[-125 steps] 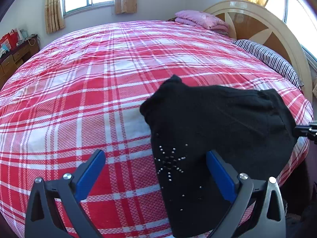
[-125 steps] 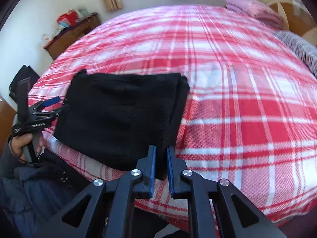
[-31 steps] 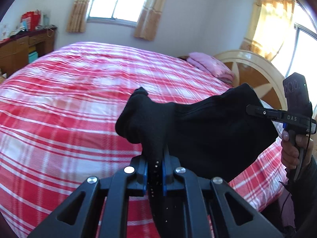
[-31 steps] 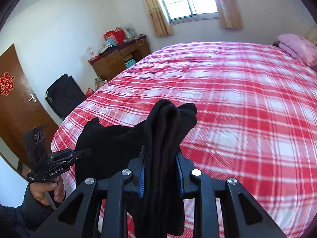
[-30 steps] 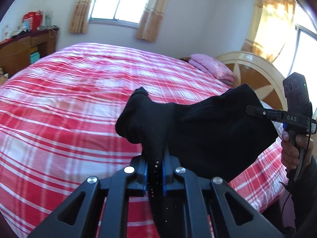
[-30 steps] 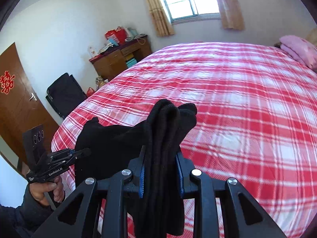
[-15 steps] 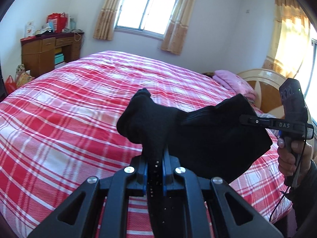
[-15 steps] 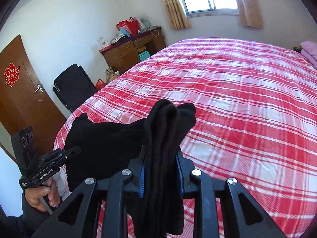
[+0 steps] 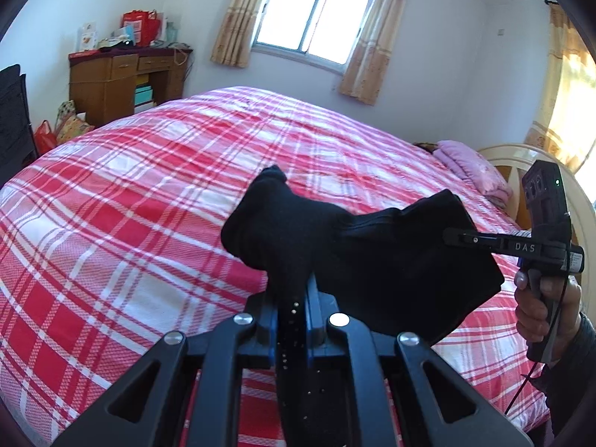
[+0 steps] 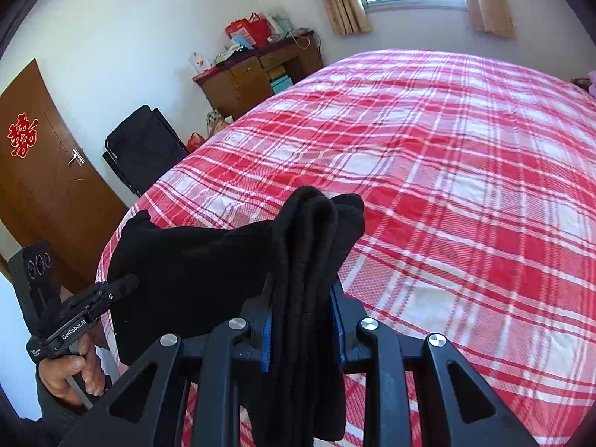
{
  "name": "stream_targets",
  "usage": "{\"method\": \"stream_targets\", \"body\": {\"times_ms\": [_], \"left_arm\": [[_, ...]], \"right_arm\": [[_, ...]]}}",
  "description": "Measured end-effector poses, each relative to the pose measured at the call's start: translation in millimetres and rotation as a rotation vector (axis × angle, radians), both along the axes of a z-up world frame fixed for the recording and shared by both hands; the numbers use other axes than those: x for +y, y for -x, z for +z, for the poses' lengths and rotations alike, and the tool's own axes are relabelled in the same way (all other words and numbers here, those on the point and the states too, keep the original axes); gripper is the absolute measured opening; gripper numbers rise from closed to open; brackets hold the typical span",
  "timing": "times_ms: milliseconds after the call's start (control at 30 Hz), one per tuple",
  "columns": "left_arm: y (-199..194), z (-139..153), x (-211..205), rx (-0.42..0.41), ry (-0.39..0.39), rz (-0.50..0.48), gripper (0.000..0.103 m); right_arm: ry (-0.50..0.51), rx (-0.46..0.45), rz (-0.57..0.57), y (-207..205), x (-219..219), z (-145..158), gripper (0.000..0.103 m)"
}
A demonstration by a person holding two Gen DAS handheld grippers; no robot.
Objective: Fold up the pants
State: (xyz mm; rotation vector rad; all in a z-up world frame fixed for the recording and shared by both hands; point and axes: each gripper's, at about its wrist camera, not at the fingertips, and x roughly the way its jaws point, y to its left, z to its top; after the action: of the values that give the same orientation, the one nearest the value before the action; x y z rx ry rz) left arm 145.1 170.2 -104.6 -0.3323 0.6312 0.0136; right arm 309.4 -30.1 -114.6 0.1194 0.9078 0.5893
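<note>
The black pants [image 9: 391, 260] hang folded between my two grippers, lifted above the red plaid bed [image 9: 149, 205]. My left gripper [image 9: 294, 294] is shut on one bunched end, where small studs show in the cloth. In the right wrist view my right gripper [image 10: 301, 287] is shut on the other end, a thick stack of folded layers, with the rest of the pants [image 10: 193, 268] stretching left. Each view shows the other gripper at the pants' far corner: the right gripper [image 9: 452, 238] in a hand [image 9: 540, 309], the left gripper [image 10: 128, 284] in a hand [image 10: 70, 368].
The plaid bed [image 10: 465, 186] fills most of both views. A wooden desk [image 10: 257, 74] with bags on it stands by the far wall, a black chair [image 10: 145, 145] and a brown door [image 10: 41, 186] left of the bed. A pink blanket [image 9: 473, 171] lies by the headboard [image 9: 521, 171].
Seconds ago the pants lay on the bed with my left gripper open. Now both grippers hold them in the air. In the last second both views swung, bringing desk, chair and door into view.
</note>
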Motion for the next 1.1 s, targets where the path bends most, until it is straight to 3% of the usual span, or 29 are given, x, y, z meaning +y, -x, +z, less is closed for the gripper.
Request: {"method": "stream_targets", "body": {"times_ms": [533,700,767,900,967,1100], "left_arm": [[-10.5,-35.4,7.7,0.093,-0.023,0.024,0.013],[-12.6,-44.3,6.9,0.126,-0.070,0.044,0.031],[-12.0,-45.5,5.6,0.131,-0.123,0.079,0.052],[-12.2,-48.9,6.9,0.136,-0.145,0.092,0.062],[-12.0,-51.8,11.3,0.142,-0.146,0.116,0.079],[-8.7,-52.8,19.3,0.145,-0.130,0.128,0.085]], "right_arm": [[-0.018,0.093,-0.027,-23.4,-6.8,-43.9,0.026],[-0.027,0.115,-0.045,-27.4,-10.6,-52.3,0.027],[-0.017,0.122,-0.060,-28.8,-10.5,-56.3,0.028],[-0.014,0.141,-0.084,-31.9,-13.3,-63.0,0.034],[-0.011,0.151,-0.097,-33.8,-16.3,-66.1,0.040],[-0.048,0.139,-0.162,-32.4,-36.2,-61.2,0.044]]}}
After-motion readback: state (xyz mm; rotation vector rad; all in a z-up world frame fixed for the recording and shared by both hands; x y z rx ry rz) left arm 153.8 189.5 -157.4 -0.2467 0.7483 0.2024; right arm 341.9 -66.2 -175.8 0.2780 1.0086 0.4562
